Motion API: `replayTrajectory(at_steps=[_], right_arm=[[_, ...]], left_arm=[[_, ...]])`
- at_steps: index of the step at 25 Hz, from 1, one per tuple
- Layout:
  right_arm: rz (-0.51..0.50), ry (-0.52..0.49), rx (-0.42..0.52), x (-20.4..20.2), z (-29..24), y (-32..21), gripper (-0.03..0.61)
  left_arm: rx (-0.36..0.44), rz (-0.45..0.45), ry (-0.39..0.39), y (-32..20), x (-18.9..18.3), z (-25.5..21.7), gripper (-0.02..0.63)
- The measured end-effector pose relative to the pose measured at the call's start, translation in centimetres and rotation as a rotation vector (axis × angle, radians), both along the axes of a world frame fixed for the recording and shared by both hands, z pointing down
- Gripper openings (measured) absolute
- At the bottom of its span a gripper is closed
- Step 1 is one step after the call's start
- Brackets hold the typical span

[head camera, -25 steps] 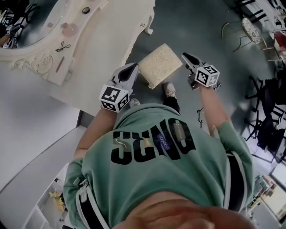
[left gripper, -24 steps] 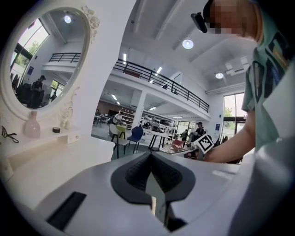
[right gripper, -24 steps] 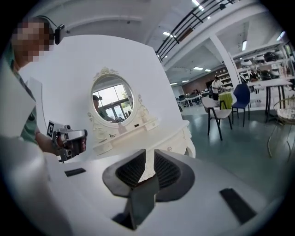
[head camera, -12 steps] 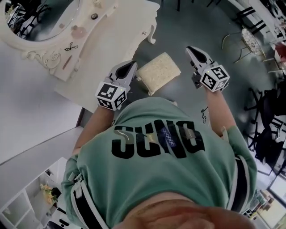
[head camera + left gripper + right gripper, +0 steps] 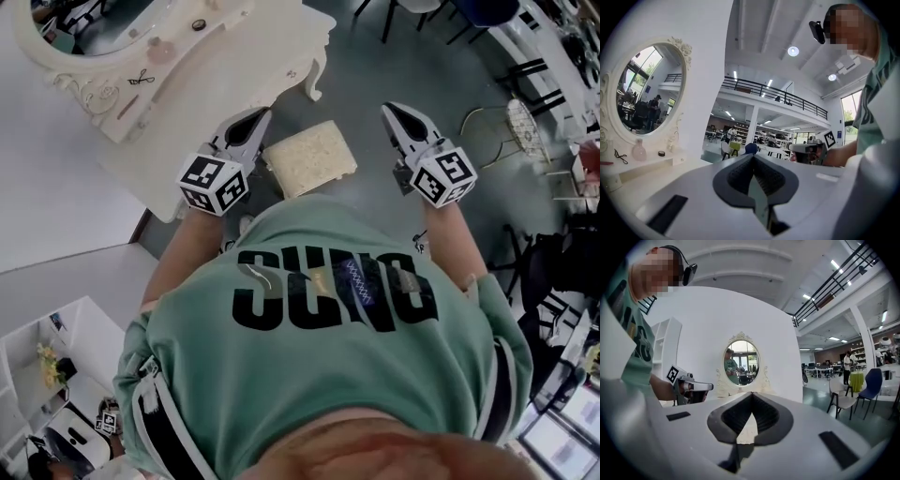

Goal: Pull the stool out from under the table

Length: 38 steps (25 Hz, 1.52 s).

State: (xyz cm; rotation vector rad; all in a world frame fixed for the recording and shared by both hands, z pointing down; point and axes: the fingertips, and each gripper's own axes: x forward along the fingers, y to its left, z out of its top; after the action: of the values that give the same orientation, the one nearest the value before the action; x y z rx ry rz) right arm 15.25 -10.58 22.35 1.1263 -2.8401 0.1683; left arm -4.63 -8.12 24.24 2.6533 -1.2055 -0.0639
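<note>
The stool (image 5: 309,157), with a pale square cushion, stands on the grey floor clear of the white dressing table (image 5: 234,56). My left gripper (image 5: 255,114) hangs just left of the cushion and my right gripper (image 5: 389,110) a little to its right; neither touches it. Both are held up and point level across the room. In the left gripper view the left gripper (image 5: 753,157) is shut on nothing. The right gripper (image 5: 752,394) is likewise shut and empty in its own view. The stool does not show in either gripper view.
An oval mirror (image 5: 94,19) stands on the dressing table with small items along its shelf. Chairs (image 5: 412,9) stand at the far side, a gold wire stand (image 5: 511,122) at the right, a white shelf unit (image 5: 47,356) at the lower left.
Both grippers have come away from the stool's sides and lifted. The right jaws have closed. The stool now sits farther from me and free of the grippers.
</note>
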Motion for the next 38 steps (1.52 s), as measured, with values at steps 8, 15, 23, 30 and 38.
replayTrajectory(at_steps=[8,15,23,30,38], right_arm=[[-0.028,-0.009,0.005,-1.5,0.1,-0.4,-0.006],[-0.018,-0.014,-0.005,-2.6,0.2,-0.7,-0.006],[-0.012,0.009,-0.017,-2.7,1.1,-0.9,-0.006],[0.0,0.015,-0.014,-2.4,1.3,-0.9,-0.008],[-0.017,0.043,-0.01,-2.8,1.6,-0.7,-0.008]], left_arm=[[0.008,0.02,-0.019,-0.5,-0.6,-1.3,0.009],[0.002,0.032,-0.015,-1.2,-1.2,-1.0,0.009],[-0.007,0.039,-0.009,-1.4,-0.9,-0.6,0.009],[-0.008,0.038,-0.007,-1.1,-0.7,-0.4,0.008],[-0.009,0.035,-0.004,-1.0,-0.8,-0.3,0.009]])
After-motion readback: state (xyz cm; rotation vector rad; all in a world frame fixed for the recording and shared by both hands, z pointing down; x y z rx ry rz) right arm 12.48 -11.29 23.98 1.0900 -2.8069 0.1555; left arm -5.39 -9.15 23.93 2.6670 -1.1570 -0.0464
